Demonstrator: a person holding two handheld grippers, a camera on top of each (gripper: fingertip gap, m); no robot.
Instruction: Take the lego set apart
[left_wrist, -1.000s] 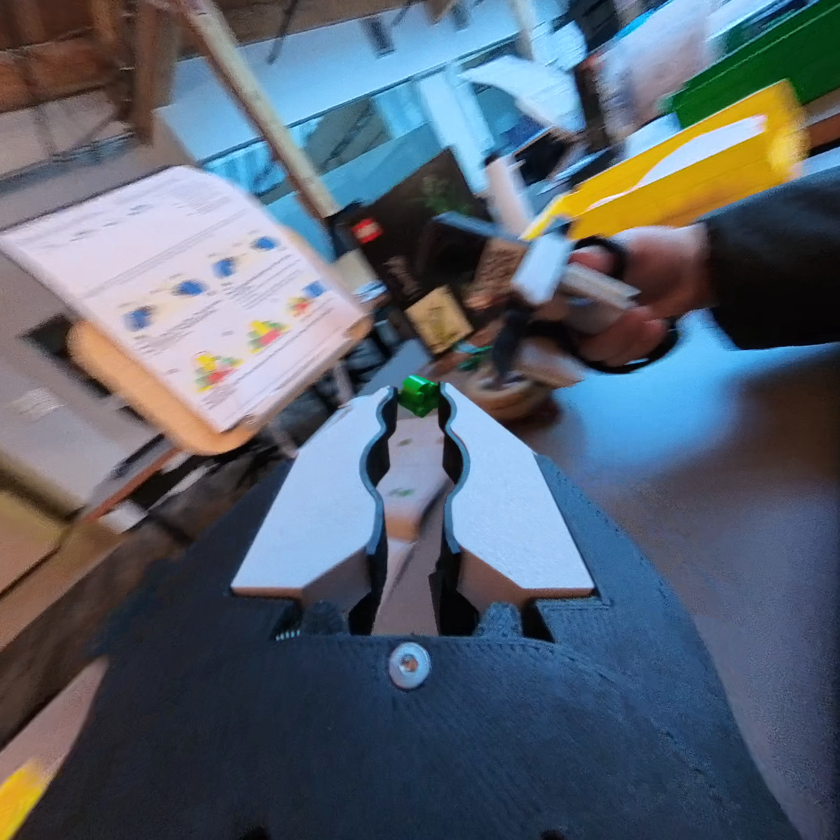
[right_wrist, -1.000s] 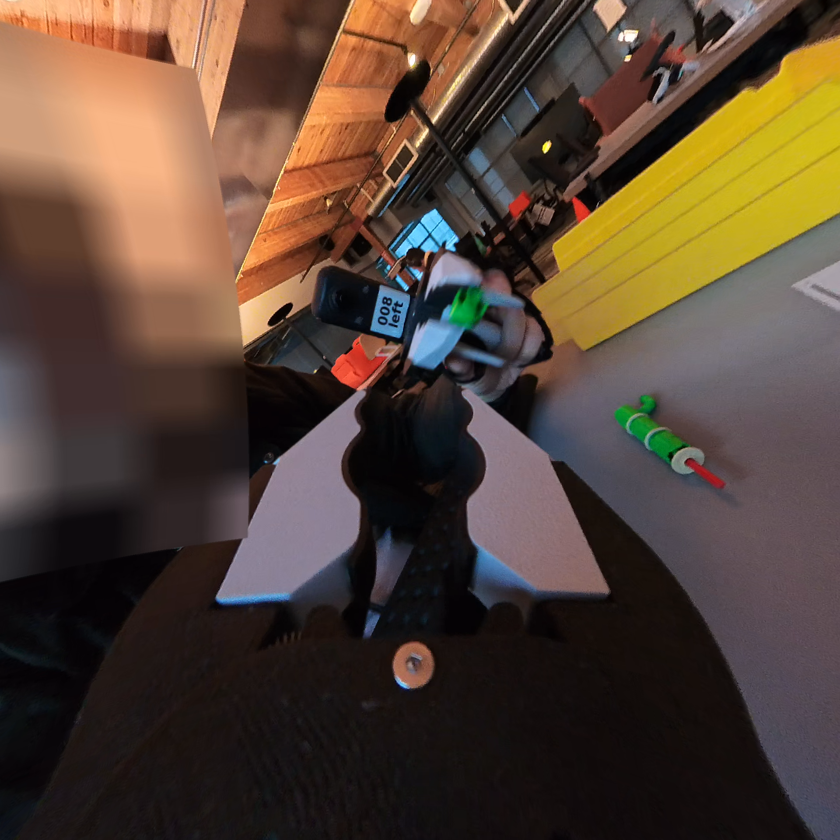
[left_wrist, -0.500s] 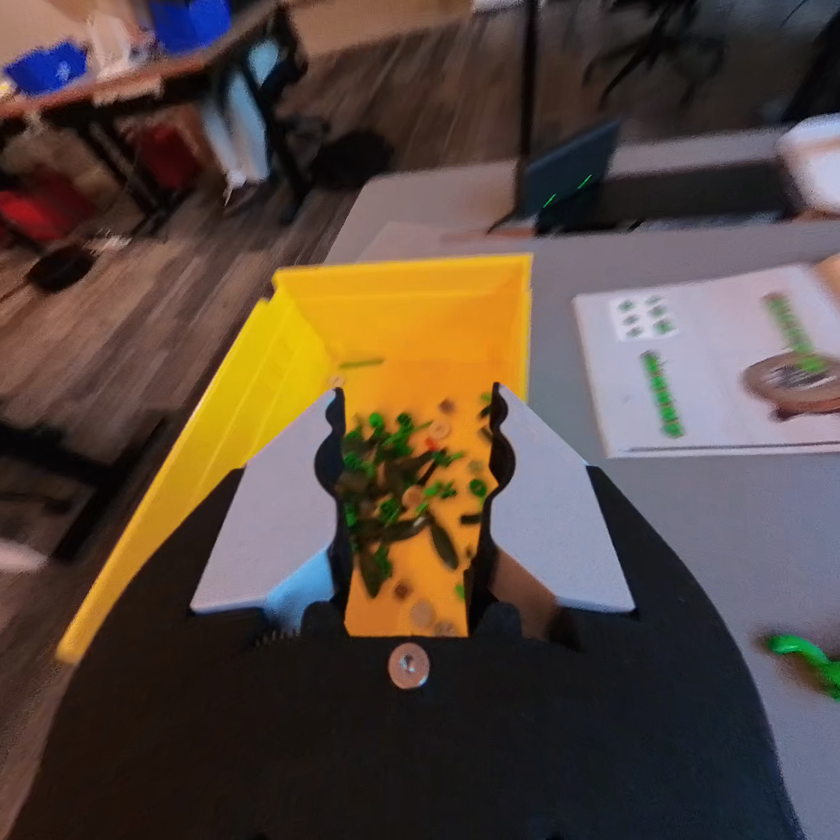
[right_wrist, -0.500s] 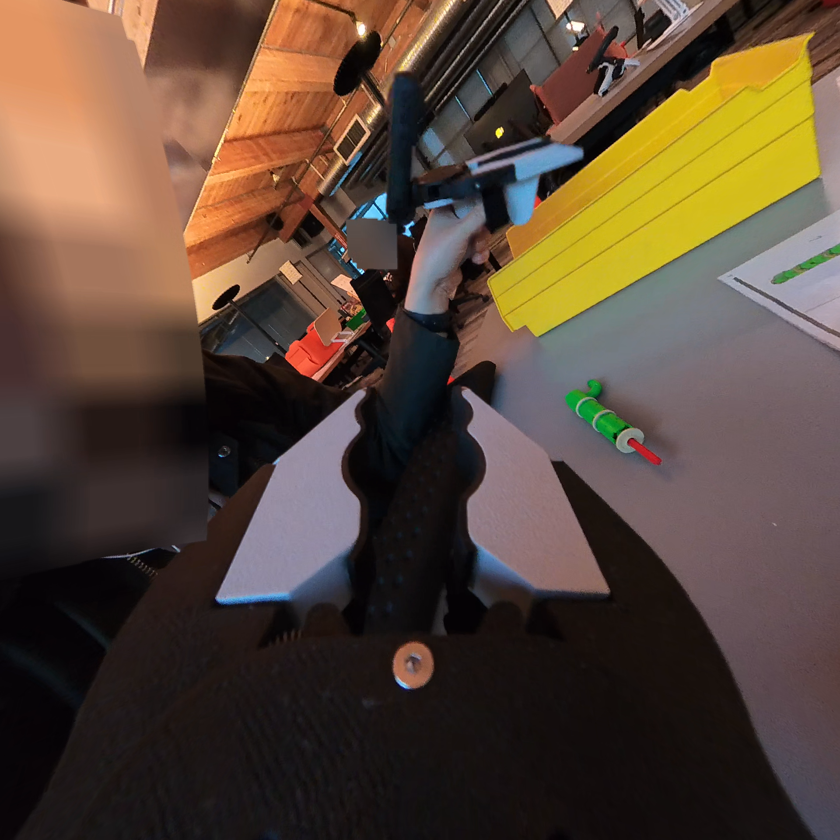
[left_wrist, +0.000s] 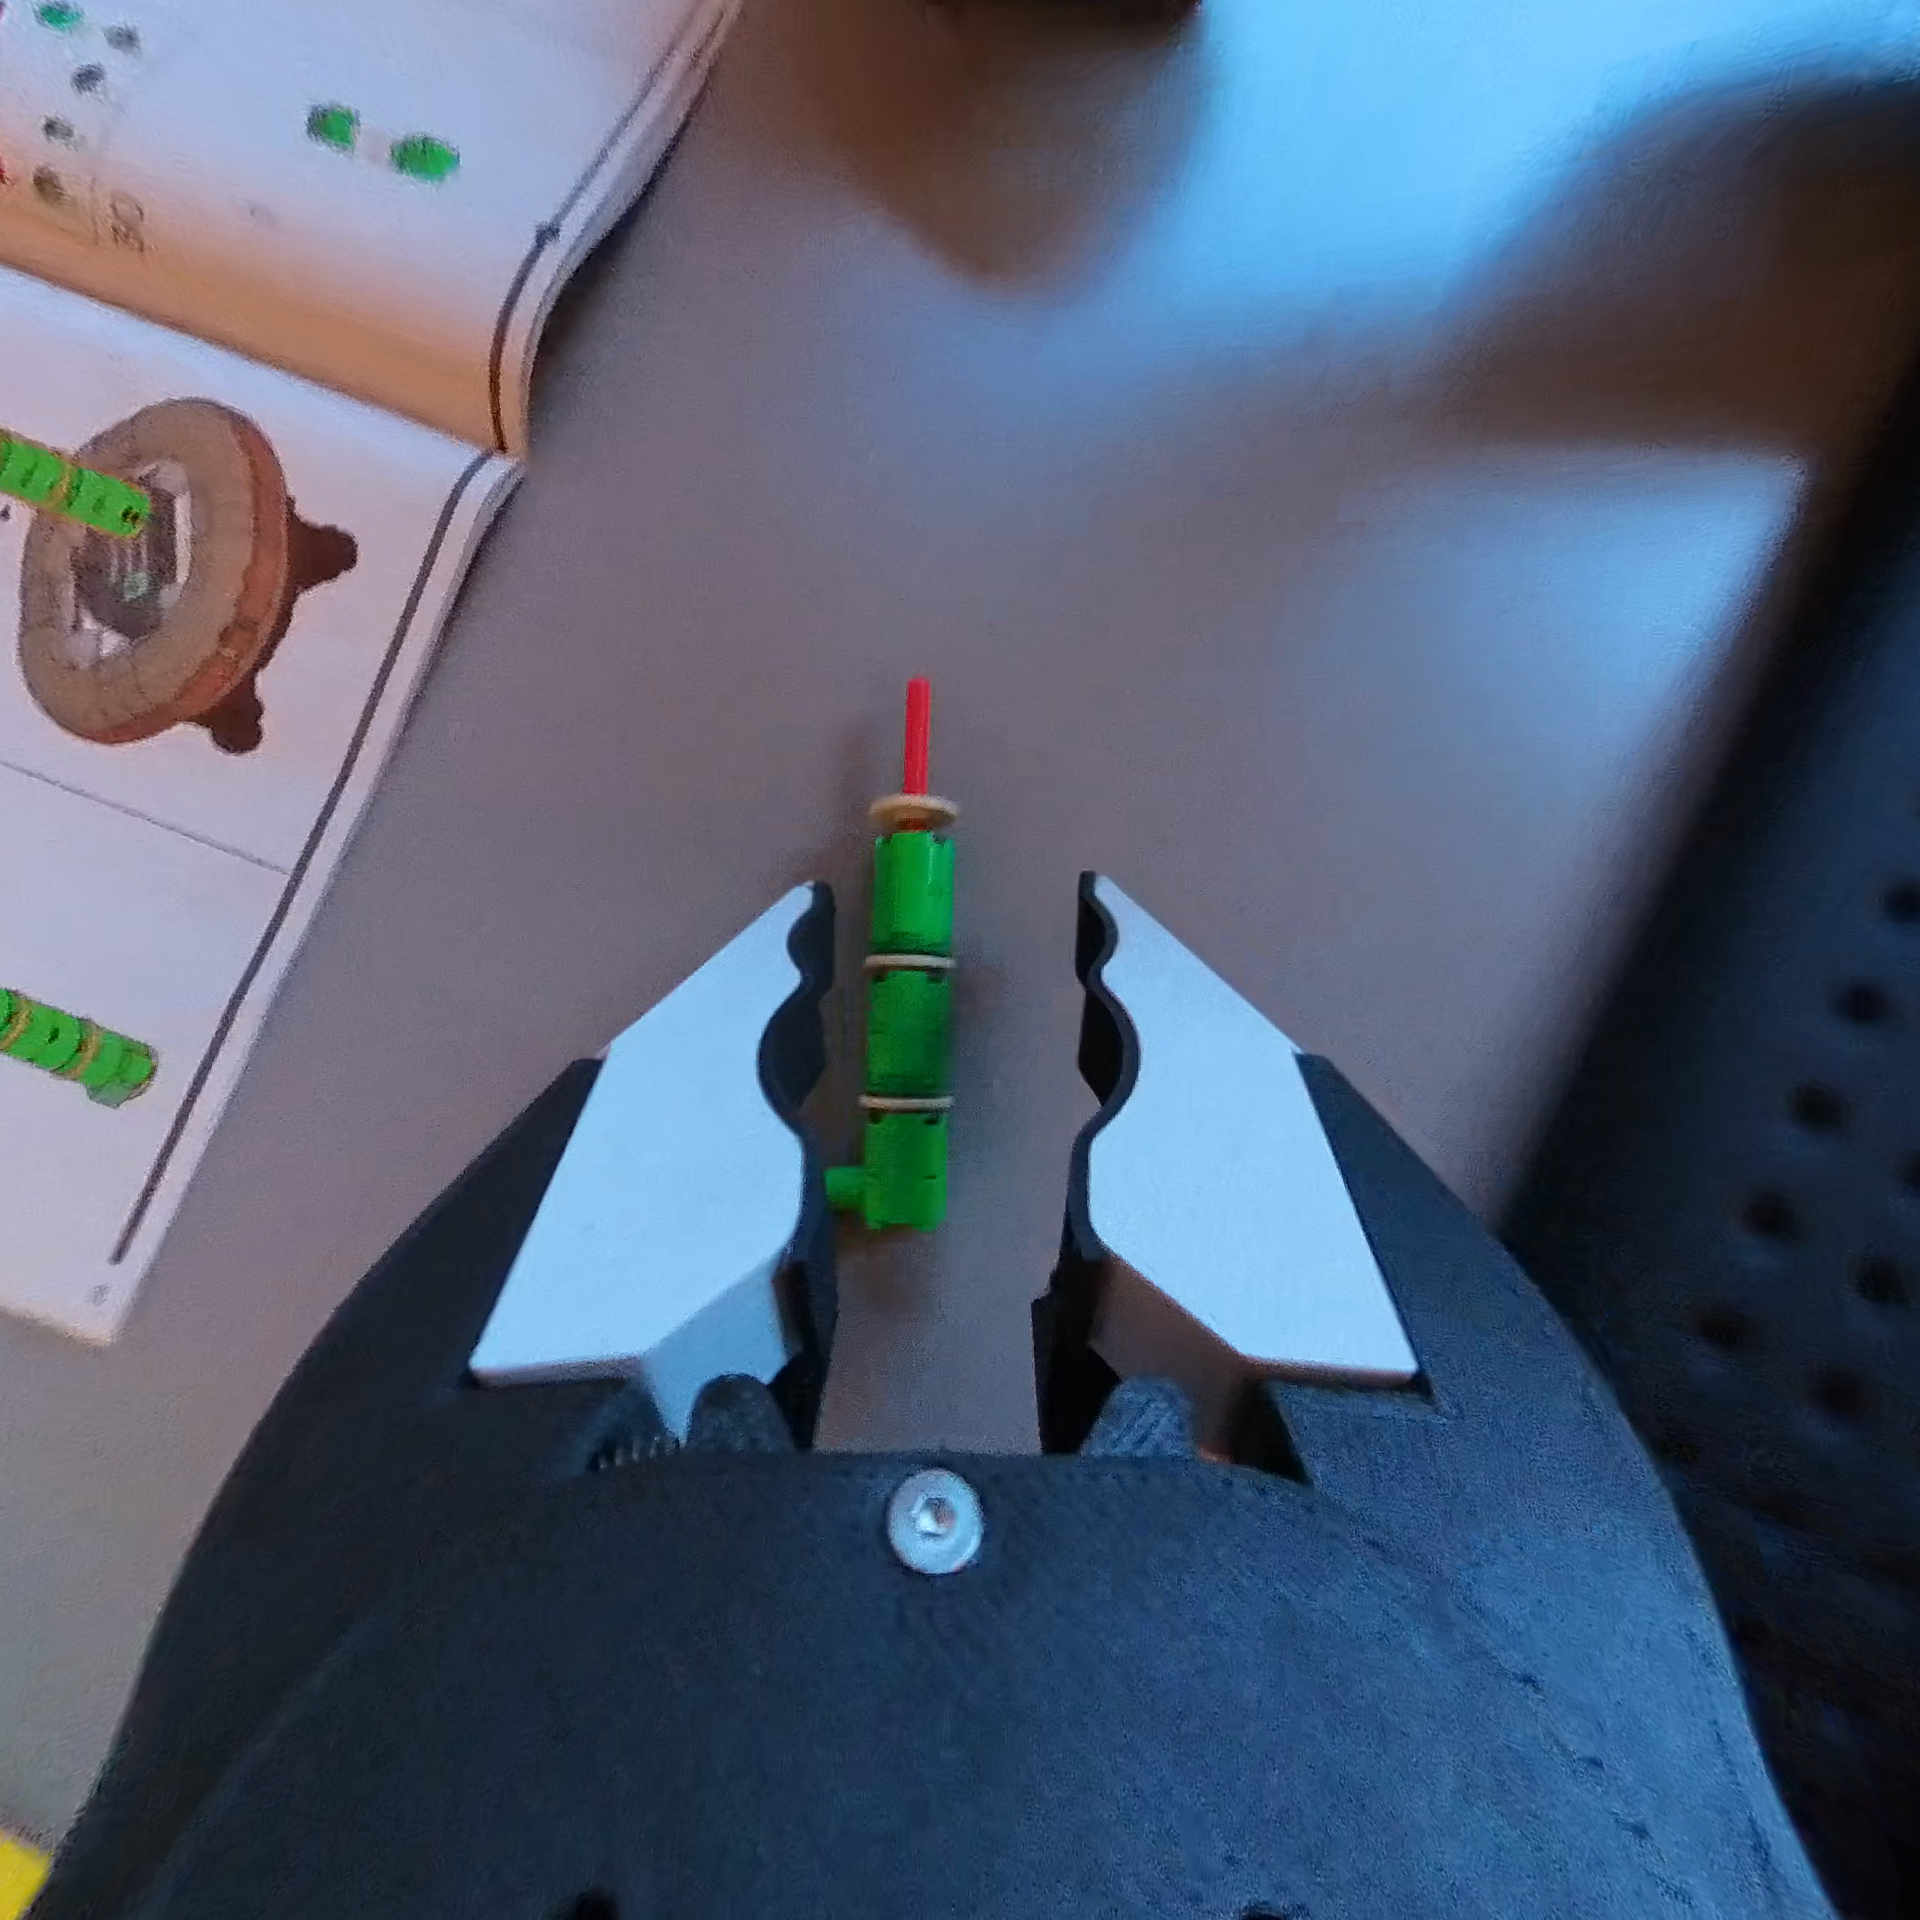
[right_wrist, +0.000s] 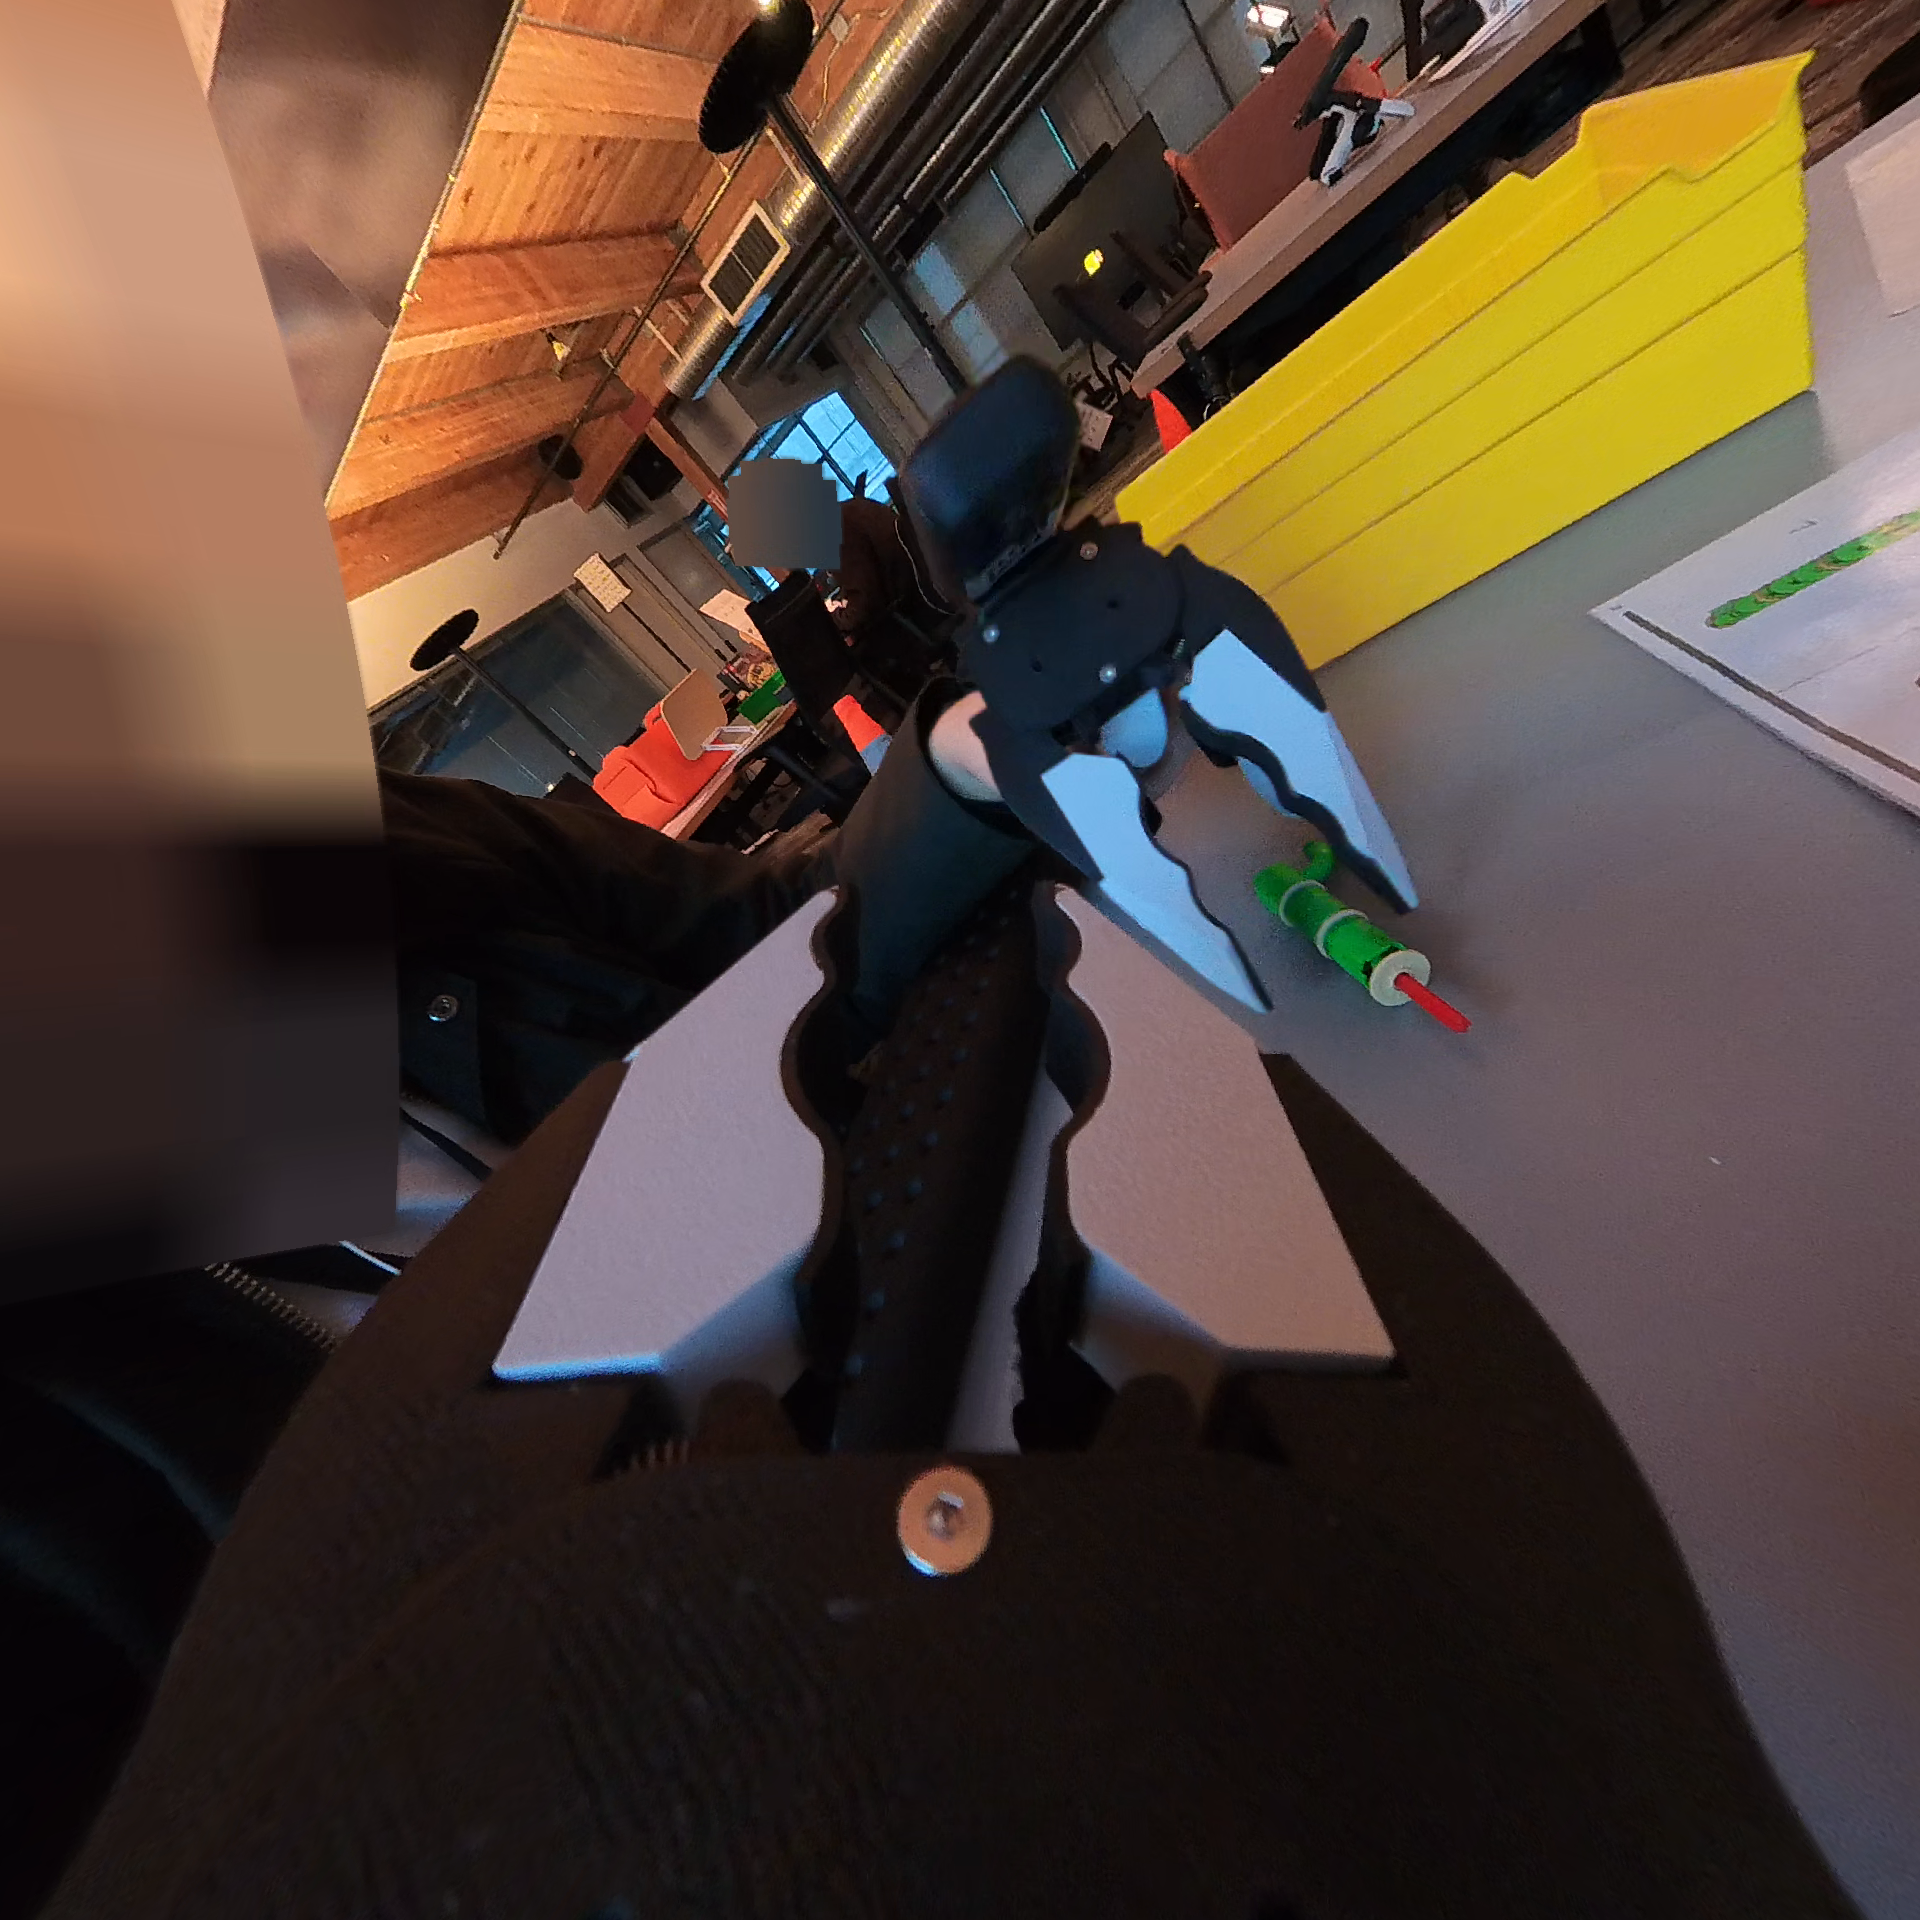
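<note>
A green lego stalk (left_wrist: 909, 1039) with tan rings and a red axle (left_wrist: 916, 732) at its far end lies on the grey table (left_wrist: 1195, 623). My left gripper (left_wrist: 953, 888) is open and hangs over it, one finger on each side. The left pad is close to the stalk and the right pad stands well clear. The right wrist view shows the same: the left gripper (right_wrist: 1330, 954) straddles the stalk (right_wrist: 1335, 925) without pressing on it. My right gripper (right_wrist: 940, 899) is low at the table's near edge with its fingers apart. I see no lego piece between them.
An open instruction booklet (left_wrist: 208, 727) lies left of the stalk and shows in the right wrist view (right_wrist: 1818, 623). A yellow bin (right_wrist: 1507, 343) stands farther back on the table. A dark dotted surface (left_wrist: 1766, 1247) lies beyond the table's edge. A person's dark sleeve (right_wrist: 914, 831) is behind my right fingertips. Some 15 centimetres of space lies between my two pairs of fingers.
My left gripper held a small green piece, opened over the yellow bin, then came down over the stalk on the table with its jaws a little narrower. The right gripper has hardly moved.
</note>
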